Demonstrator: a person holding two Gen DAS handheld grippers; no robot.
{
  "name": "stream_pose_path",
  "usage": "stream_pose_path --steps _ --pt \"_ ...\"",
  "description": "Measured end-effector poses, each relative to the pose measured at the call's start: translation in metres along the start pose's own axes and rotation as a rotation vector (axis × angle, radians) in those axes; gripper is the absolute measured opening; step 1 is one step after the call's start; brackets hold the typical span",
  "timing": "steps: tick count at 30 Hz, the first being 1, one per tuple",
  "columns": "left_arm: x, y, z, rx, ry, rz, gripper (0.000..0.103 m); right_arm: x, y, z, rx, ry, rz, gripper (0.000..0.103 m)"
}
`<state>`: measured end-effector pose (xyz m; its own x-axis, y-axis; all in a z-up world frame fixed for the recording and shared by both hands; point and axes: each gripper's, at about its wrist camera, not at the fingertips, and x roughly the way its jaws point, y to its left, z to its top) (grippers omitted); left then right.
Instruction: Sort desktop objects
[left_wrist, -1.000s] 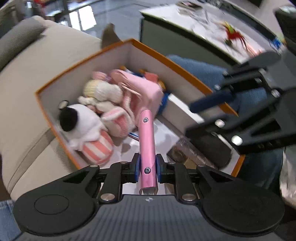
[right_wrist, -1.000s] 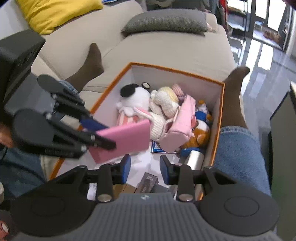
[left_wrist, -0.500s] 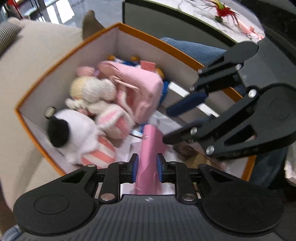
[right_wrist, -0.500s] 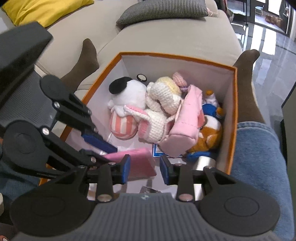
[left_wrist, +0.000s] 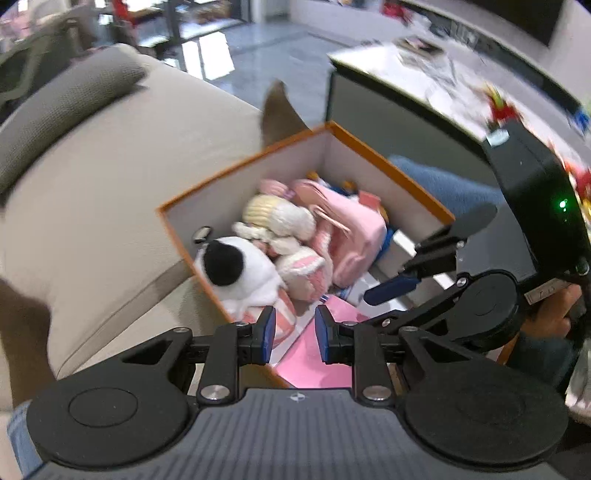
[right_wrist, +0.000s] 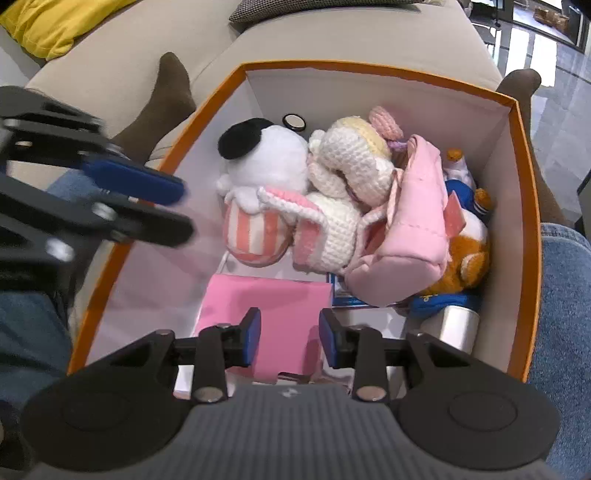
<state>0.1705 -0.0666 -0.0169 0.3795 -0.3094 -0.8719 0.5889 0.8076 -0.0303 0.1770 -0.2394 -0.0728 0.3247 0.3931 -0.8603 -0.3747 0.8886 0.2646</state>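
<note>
Beige sofa cushions (left_wrist: 110, 192) are spreading out behind and to the left of an orange-edged box (right_wrist: 526, 206), which is resting between the person's denim-clad legs, with a grey pillow (left_wrist: 62, 107) lying further back and a yellow cushion (right_wrist: 55, 26) showing at the top left of the right wrist view. Open room is remaining only in the near left part of the box, where bare white floor is showing beside the left wall. Soft toys are crowding the far half: a white plush with a black patch (right_wrist: 266, 158), a cream crocheted doll (right_wrist: 354, 162) pressing against it, a pink padded pouch (right_wrist: 417, 225) leaning over an orange plush (right_wrist: 469, 247), and a silver cylinder (right_wrist: 454, 325) sitting in the near right corner. A flat pink notebook (right_wrist: 273, 314) is lying loose on the box floor, just in front of the toys. The left gripper (left_wrist: 293, 334) is hovering over the near rim with its jaws apart and holding nothing, and the right gripper (right_wrist: 290, 341) is hanging above the notebook, jaws likewise apart and empty. The notebook's near edge is being cut off by the right gripper's body, and the cluttered tabletop (left_wrist: 461, 74) beyond the box is blurring past recognition.
</note>
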Motion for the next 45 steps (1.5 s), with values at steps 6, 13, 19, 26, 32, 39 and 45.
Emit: stream_pose_path --steps 6,13,19,26,32,39,45 --pt "-0.033 -0.01 0.001 -0.078 -0.107 0.049 0.027 -0.027 0.011 -0.006 0.01 -0.066 -0.046 0.037" --pt "-0.084 -0.032 -0.025 -0.164 -0.295 0.14 0.029 -0.078 0.04 -0.02 -0.018 -0.227 -0.124 0.048" --pt "-0.117 -0.045 -0.054 -0.277 -0.501 0.27 0.061 -0.118 0.067 -0.026 -0.005 -0.37 -0.212 0.052" --pt "-0.125 -0.06 -0.083 -0.329 -0.535 0.299 0.079 -0.148 0.095 -0.051 0.018 -0.501 -0.301 0.08" --pt "-0.116 -0.06 -0.108 -0.393 -0.517 0.292 0.082 -0.14 0.114 -0.073 -0.033 -0.508 -0.336 0.08" --pt "-0.089 -0.054 -0.124 -0.49 -0.361 0.325 0.084 -0.105 0.119 -0.092 -0.056 -0.394 -0.361 0.08" --pt "-0.076 -0.064 -0.13 -0.486 -0.305 0.311 0.084 -0.088 0.105 -0.108 -0.014 -0.338 -0.412 0.08"
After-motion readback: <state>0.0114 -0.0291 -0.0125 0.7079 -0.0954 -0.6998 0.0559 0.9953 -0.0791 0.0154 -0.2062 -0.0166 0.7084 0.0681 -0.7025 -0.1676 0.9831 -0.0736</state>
